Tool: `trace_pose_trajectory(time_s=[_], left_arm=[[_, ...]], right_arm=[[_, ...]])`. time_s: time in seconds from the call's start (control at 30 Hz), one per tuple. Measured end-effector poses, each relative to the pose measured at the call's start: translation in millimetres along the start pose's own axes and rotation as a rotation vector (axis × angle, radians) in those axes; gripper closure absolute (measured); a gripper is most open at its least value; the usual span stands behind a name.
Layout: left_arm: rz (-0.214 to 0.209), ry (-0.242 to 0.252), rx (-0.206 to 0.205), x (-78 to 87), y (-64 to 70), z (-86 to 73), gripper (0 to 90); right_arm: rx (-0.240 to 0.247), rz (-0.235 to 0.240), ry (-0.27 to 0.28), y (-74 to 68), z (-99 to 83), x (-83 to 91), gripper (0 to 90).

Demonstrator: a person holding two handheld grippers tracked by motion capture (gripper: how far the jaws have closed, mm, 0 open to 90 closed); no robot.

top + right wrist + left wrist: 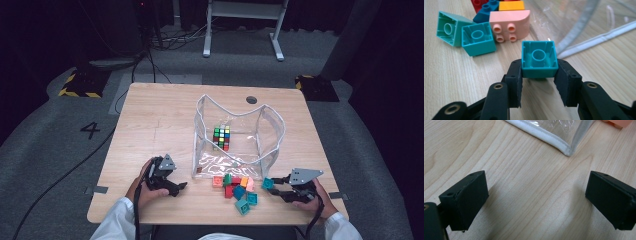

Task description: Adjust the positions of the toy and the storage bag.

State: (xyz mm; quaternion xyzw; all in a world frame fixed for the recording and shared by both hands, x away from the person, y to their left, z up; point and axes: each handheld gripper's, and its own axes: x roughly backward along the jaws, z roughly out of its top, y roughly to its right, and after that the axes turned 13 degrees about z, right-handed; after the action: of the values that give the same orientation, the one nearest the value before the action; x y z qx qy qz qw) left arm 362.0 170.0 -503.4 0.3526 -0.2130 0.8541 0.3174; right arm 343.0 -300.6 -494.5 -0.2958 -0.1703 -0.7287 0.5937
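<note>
The right tool (539, 75) is clamped on a teal block (539, 59) just right of the block pile (235, 189), hollow side toward its camera, likely bound for the clear bag (280, 131) behind the pile, while the left tool (536, 200) rests spread and empty on the desk (150, 115) left of the bag.
</note>
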Motion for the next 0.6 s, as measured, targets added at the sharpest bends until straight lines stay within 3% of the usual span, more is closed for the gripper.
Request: trace_pose_trajectory(time_s=[0.27, 0.6], left_arm=[[0.000, 0.000, 0.001, 0.0, 0.0, 0.0, 4.6], [0.000, 0.000, 0.000, 0.0, 0.0, 0.0, 4.6]], right_arm=[[0.004, -0.028, 0.018, 3.1, -4.0, 16.7, 59.0], [-0.026, -0.059, 0.058, 8.6, -7.0, 34.7, 59.0]])
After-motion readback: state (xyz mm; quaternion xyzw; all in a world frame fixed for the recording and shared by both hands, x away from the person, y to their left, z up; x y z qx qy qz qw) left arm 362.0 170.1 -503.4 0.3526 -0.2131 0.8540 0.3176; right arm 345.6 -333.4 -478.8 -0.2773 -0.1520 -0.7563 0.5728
